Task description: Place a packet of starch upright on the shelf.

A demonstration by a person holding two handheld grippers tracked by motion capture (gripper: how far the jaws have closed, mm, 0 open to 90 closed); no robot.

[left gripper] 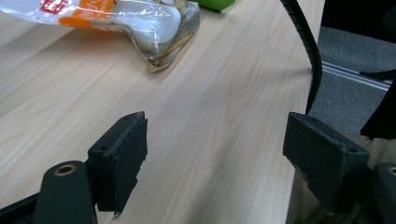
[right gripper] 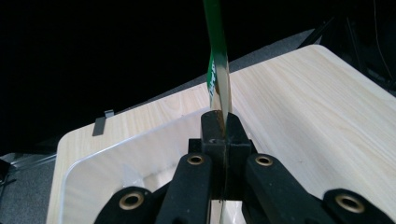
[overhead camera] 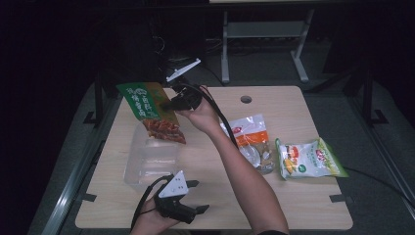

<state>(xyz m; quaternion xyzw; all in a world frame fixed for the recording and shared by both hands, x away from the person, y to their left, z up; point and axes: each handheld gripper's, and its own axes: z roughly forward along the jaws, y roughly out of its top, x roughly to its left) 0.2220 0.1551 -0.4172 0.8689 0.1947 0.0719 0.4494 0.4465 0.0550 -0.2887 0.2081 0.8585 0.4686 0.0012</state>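
Right tongs [right gripper: 223, 128] clamped on green snack bag [overhead camera: 147, 105]; left tongs [left gripper: 224, 154] agape.

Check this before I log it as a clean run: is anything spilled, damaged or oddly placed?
Nothing stands out. The green snack bag hangs pinched in the right claw above the clear bin, which is upright. Two other packets lie flat and intact on the table. The left claw is open.

- A light wooden desk [overhead camera: 303, 112] with a round hole [overhead camera: 246, 99] near its far edge.
- An orange-and-white clear snack bag [overhead camera: 250, 139] lies right of centre.
- A green-edged snack bag [overhead camera: 308, 159] lies just beside it, further right.
- Grey metal frame legs [overhead camera: 264, 29] stand on the floor beyond the desk.
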